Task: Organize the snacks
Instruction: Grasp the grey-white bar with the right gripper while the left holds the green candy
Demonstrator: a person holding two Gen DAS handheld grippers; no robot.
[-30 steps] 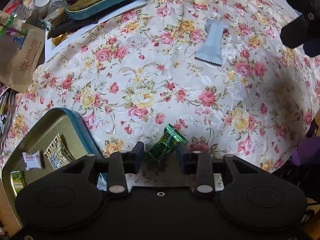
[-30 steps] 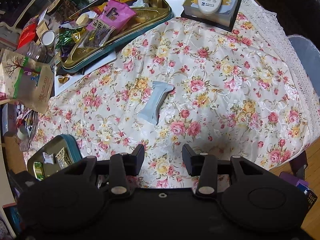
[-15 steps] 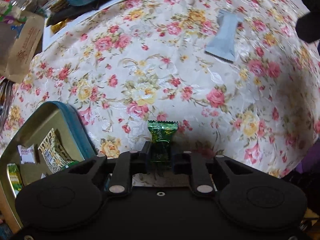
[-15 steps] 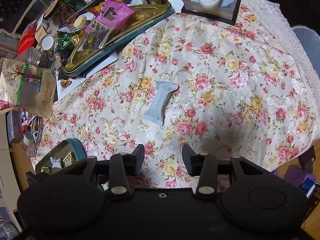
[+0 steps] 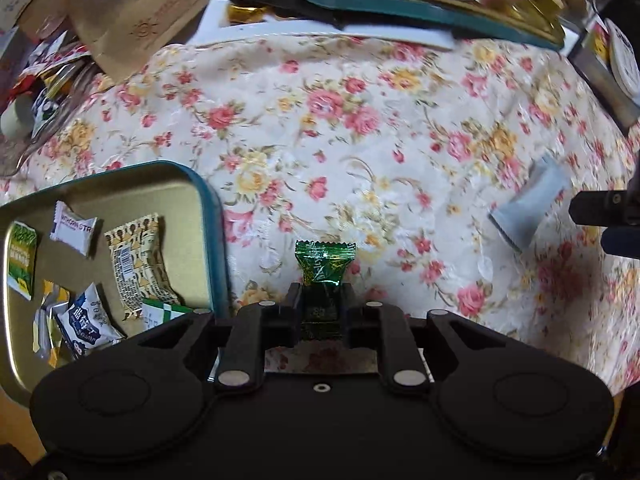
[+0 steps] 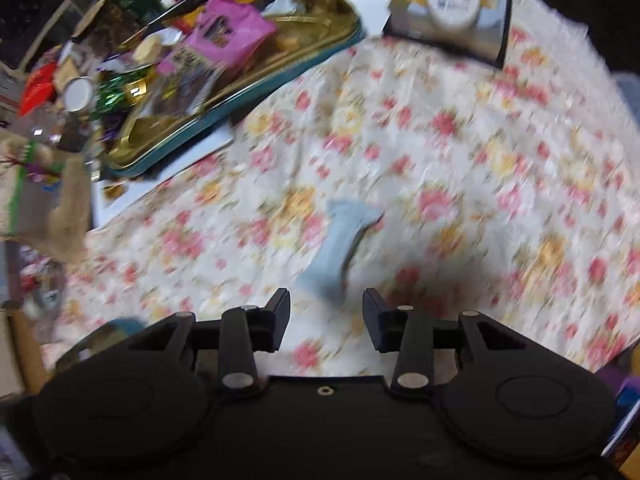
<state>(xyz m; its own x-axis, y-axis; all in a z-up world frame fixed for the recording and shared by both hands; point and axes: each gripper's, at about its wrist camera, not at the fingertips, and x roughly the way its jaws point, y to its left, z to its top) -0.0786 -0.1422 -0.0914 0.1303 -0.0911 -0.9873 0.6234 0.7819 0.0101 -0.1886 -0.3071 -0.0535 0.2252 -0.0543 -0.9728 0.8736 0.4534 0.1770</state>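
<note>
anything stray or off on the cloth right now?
One stray: a grey-blue packet lies loose on the floral tablecloth, outside the near tin holding sorted snacks. The right gripper hovers by it, closing, nothing between its pads. The left gripper holds a green candy. No spill or damage visible.
</note>
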